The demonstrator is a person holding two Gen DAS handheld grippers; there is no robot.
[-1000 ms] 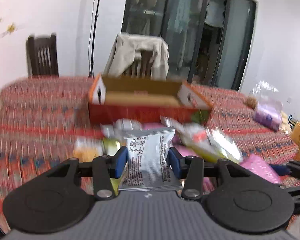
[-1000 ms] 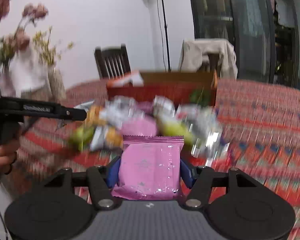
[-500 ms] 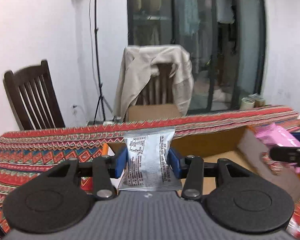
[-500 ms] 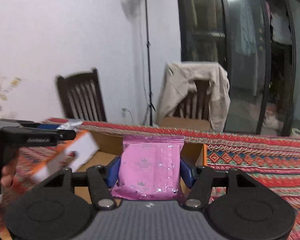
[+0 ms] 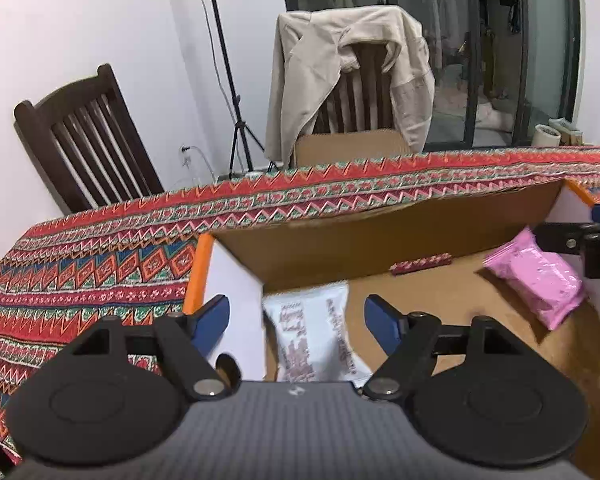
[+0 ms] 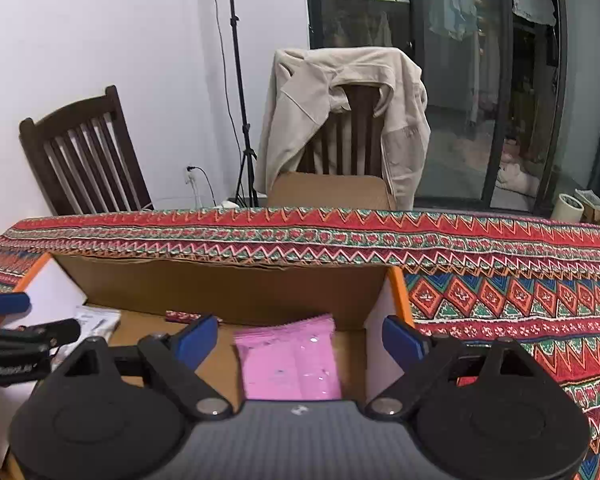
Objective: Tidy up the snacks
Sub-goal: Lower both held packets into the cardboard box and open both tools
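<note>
Fingers of both hand-held grippers stand spread apart over an open brown cardboard box with orange-edged white flaps point(image 6: 228, 284), and neither pair has hold of anything.

On the left gripper point(image 5: 296, 320), the blue-padded fingers point(image 5: 212, 318) have just been opening. A silver-white foil snack packet with dark red print point(image 5: 312, 336) sits between and below them, clear of both pads. It looks blurred, so whether it is resting on the box floor or dropping toward it cannot be told. It lies at the box's left end, close to the white inner flap.

On the right gripper point(image 6: 298, 340), the blue-padded fingers point(image 6: 402, 338) have likewise just been opening. A glossy pink plastic snack packet point(image 6: 288, 360) lies between them without touching either pad, on the box floor near the right end. From the left wrist view this pink packet point(image 5: 536, 280) shows at the far right of the box, beside the tip of the other gripper.

A small dark red wrapped bar point(image 5: 420, 263) lies against the box's back wall, between the two packets.

The box rests on a desk covered by a red, blue and green zigzag-patterned cloth point(image 6: 500, 300). Behind the desk stand a dark wooden slatted chair point(image 6: 80, 156) and a second chair draped with a beige jacket point(image 6: 340, 116).
</note>
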